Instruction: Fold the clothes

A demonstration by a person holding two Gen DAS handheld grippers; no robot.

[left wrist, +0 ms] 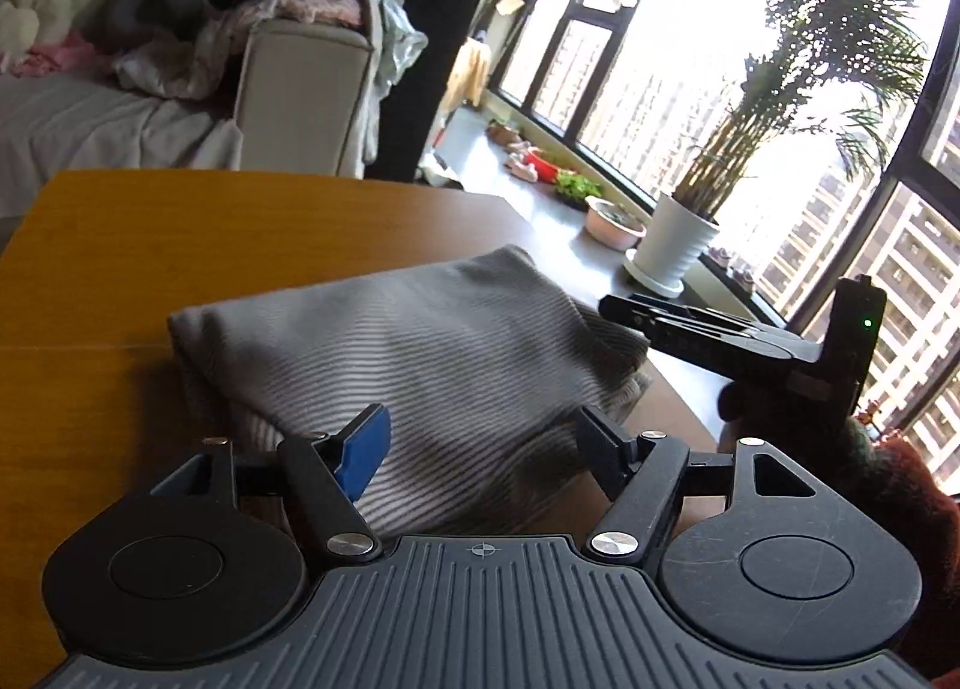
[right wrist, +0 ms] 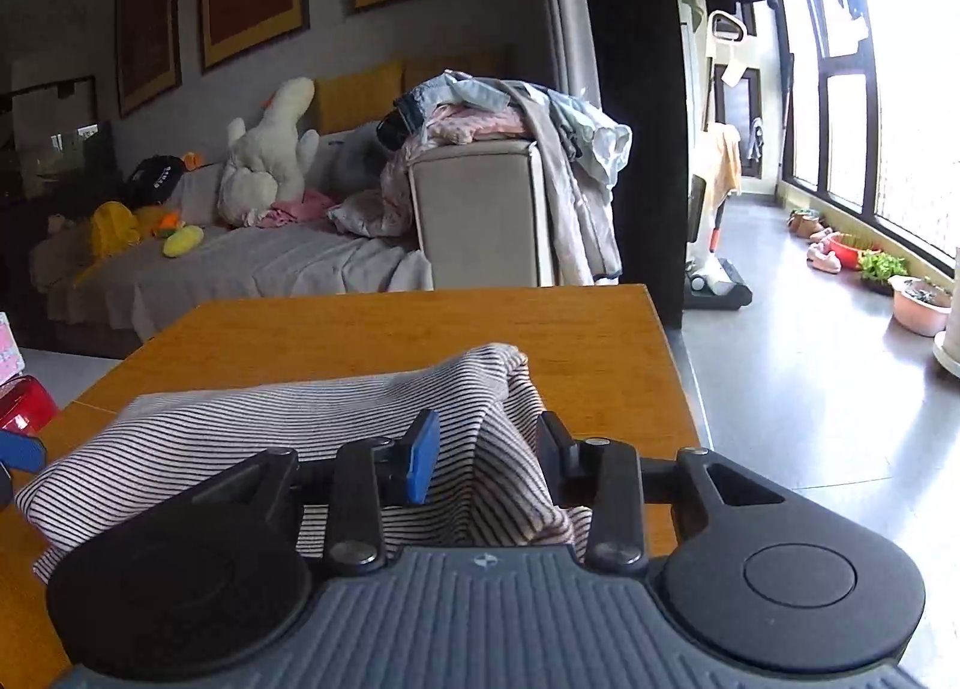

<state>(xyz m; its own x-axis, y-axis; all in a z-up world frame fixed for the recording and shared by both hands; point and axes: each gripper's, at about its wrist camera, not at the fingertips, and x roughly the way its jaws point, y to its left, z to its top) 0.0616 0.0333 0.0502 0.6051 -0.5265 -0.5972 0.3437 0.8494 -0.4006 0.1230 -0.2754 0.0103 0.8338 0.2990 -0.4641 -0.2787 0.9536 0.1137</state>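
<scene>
A grey-and-white striped garment [left wrist: 420, 341] lies folded in a bulky bundle on the wooden table [left wrist: 180, 245]. My left gripper [left wrist: 480, 443] hovers over its near edge. Its jaws stand wide apart and open, and the cloth lies below the gap. My right gripper [left wrist: 624, 311] reaches in from the right, with its tips at the garment's right edge. In the right wrist view the striped garment [right wrist: 300, 419] fills the gap of the right gripper [right wrist: 489, 458], with a dark crease between the blue pad [right wrist: 423, 464] and the black finger. The pads do not visibly press on it.
The table's right edge [right wrist: 678, 365] drops to a grey floor with a white potted palm [left wrist: 678, 245], a pink bowl [left wrist: 612, 227] and small plants by the window. Behind the table a sofa [right wrist: 270, 263] holds plush toys, and loose clothes are piled on its armrest [right wrist: 480, 197].
</scene>
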